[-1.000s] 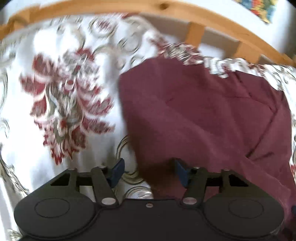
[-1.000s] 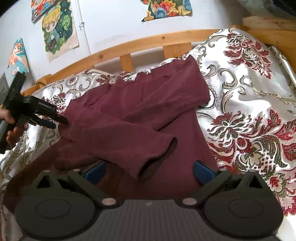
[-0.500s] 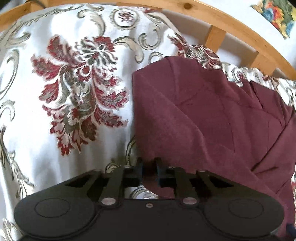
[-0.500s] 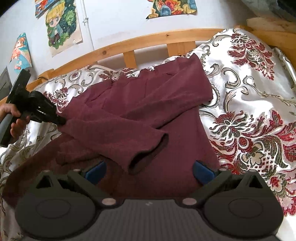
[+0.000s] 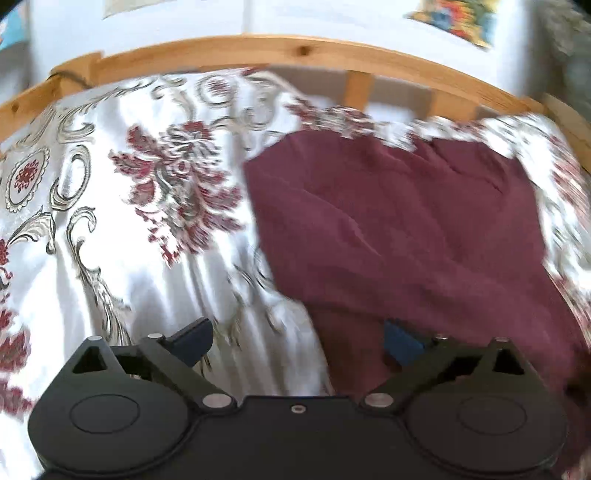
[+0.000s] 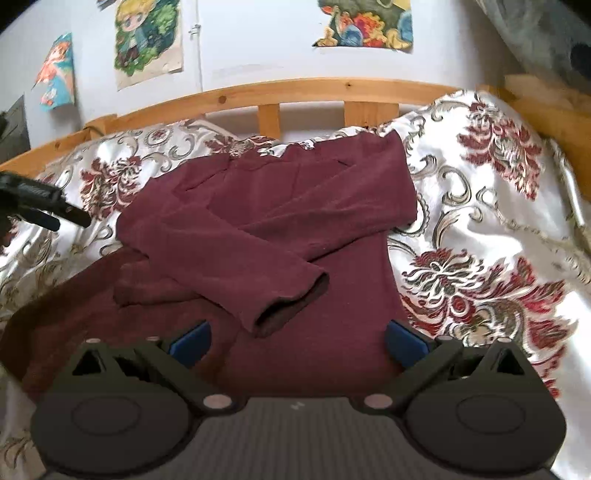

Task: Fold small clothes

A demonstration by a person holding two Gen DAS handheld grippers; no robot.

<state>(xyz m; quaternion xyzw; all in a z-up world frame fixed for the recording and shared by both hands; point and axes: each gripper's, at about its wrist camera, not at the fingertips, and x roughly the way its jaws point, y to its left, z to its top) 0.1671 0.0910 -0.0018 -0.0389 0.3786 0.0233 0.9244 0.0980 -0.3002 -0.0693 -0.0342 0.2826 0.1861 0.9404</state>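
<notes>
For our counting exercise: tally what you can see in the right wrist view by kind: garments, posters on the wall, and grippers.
Maroon garment: 1
Wall posters (first, second, third): 3
Grippers (right gripper, left gripper): 2
Total: 6

Maroon sweater (image 6: 280, 229); white bedspread (image 6: 480, 221), red-floral pattern.

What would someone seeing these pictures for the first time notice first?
Most likely the dark maroon long-sleeved top, spread in the middle of the bed with one sleeve folded across its body. Next, the glossy white bedspread with red and grey floral scrolls beneath it, backed by the curved light wooden bed rail. Colourful cartoon posters hang on the pale wall above.
</notes>
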